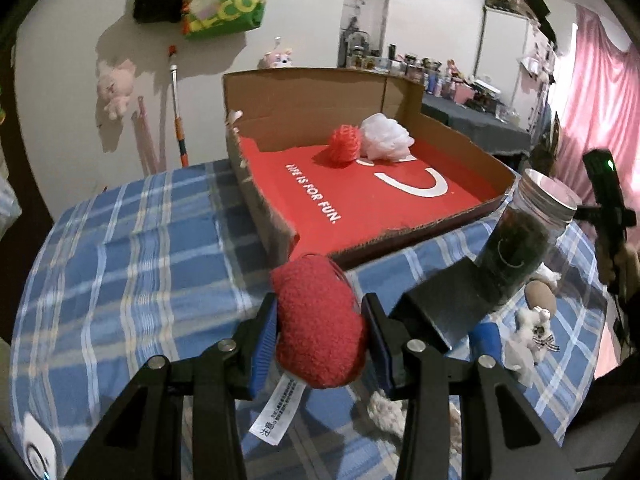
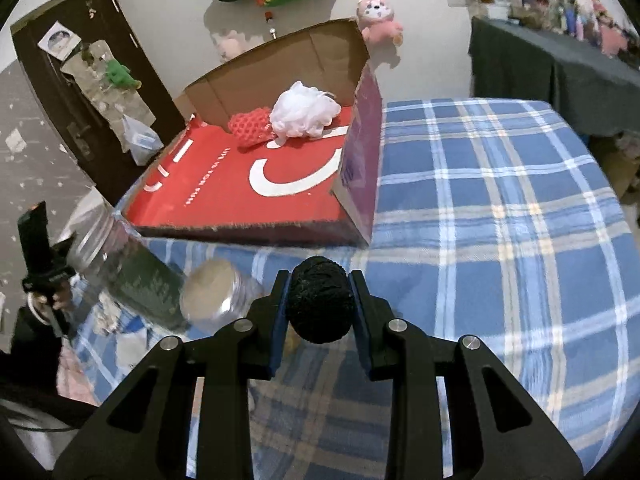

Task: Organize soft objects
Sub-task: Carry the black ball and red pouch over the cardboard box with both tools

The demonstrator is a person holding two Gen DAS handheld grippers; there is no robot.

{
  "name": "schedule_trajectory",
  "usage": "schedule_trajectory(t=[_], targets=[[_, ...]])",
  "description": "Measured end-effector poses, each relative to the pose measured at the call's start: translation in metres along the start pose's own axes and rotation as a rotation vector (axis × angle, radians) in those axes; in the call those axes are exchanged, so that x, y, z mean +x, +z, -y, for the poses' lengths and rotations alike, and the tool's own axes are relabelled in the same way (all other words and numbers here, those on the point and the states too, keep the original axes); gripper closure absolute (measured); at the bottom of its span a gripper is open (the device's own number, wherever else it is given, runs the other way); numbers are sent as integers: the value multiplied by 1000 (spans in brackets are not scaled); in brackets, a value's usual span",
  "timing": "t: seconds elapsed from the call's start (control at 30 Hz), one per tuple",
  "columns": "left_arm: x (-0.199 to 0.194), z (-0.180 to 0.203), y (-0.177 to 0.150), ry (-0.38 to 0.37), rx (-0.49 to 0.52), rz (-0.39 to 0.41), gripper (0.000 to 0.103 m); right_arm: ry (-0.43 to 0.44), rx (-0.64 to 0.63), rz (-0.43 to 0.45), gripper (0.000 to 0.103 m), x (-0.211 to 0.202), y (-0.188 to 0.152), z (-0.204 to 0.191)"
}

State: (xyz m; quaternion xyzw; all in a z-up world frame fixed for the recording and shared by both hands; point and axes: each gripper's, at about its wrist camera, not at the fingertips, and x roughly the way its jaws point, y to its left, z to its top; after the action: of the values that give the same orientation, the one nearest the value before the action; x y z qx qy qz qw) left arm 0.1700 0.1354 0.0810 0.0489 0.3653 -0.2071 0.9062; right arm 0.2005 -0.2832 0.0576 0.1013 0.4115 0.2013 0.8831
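Left hand-held gripper [image 1: 320, 334]: pinching a red fuzzy plush [image 1: 318, 320] between blue pads, white care label hanging below, held clear above the blue plaid cloth [image 1: 120, 272]. Right hand-held gripper [image 2: 318, 306]: pinching a black yarn ball [image 2: 318, 300], pads pressed against both sides, likewise lifted off the cloth.

Straight ahead of and beyond both sets of fingertips: the open cardboard box [image 1: 400, 236] with red printed floor, near wall low and ragged, far flap standing up. Already inside, against the far wall: a red mesh puff [image 1: 344, 146] touching a white mesh puff [image 1: 386, 142]. Wide bare red floor between those two and the near wall.

Key relation for the coming move, as a judgement: box lying forward of each load, long axis running away from the left hand-held gripper, so a forward carry over the low near wall, then a release onto the bare floor. Left load appearing just short of the near corner, hence probably nearer; right load a little further back, facing the near wall.

Obstacles: just right of the left hand-held gripper, a dark-filled jar [image 1: 516, 244] with a metal lid, leaning; left of the right hand-held gripper, the same jar and a second, clear jar on its side [image 2: 218, 294]. Small white plush toy [image 1: 534, 326] on the cloth, off to the right of the left hand-held gripper, not yet sorted.
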Motion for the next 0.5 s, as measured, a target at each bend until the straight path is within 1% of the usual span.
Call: schedule_trajectory(t=[0.23,0.4,0.5], targets=[[10,2,21,-27,65,-25,59,70,-15,-50,76,8,22,-3],[10,7,35,-53,87,-19,59,96,-51,-48,76,9,37,-14],[11,10,45,-79,87,-9,59,98,-84,-34,76,12,47,-26]])
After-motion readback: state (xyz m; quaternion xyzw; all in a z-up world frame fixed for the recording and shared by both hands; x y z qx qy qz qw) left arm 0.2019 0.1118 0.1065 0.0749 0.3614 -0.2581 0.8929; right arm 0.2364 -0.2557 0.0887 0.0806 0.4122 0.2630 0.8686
